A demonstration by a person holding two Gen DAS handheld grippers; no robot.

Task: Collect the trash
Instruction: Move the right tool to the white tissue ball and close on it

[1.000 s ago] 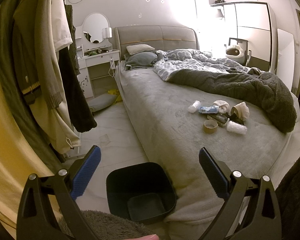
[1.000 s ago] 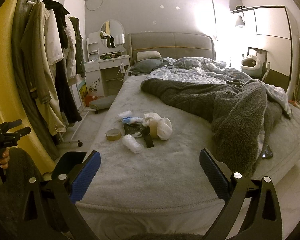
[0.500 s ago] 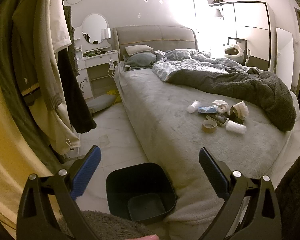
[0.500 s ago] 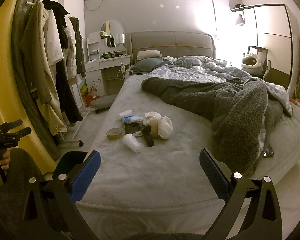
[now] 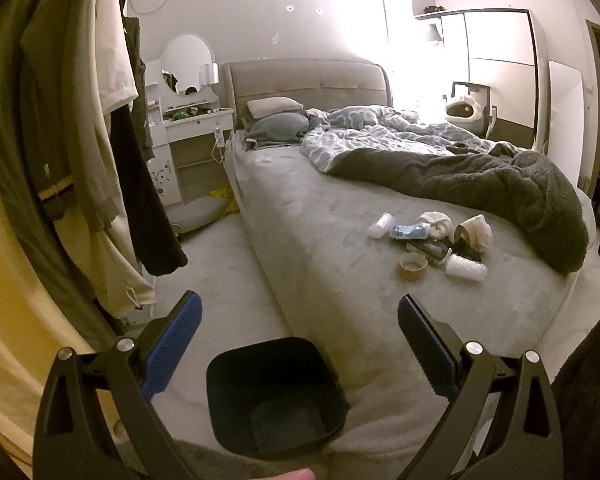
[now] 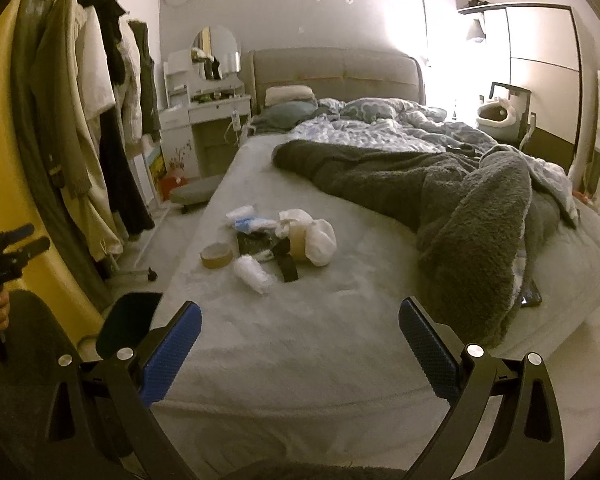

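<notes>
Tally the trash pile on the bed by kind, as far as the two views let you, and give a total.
Tape roll: 1
Clear plastic bundles: 2
Blue-white packet: 1
White wads: 2
Dark flat pieces: 2
Total: 8, roughly; the pieces overlap, so some may be hidden. Both grippers are open and empty, and the bin holds nothing.

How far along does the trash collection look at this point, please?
Nothing looks collected: the black bin on the floor appears empty. Nothing is in hand: the left gripper and right gripper are open. The trash pile on the bed remains to be collected.
</notes>
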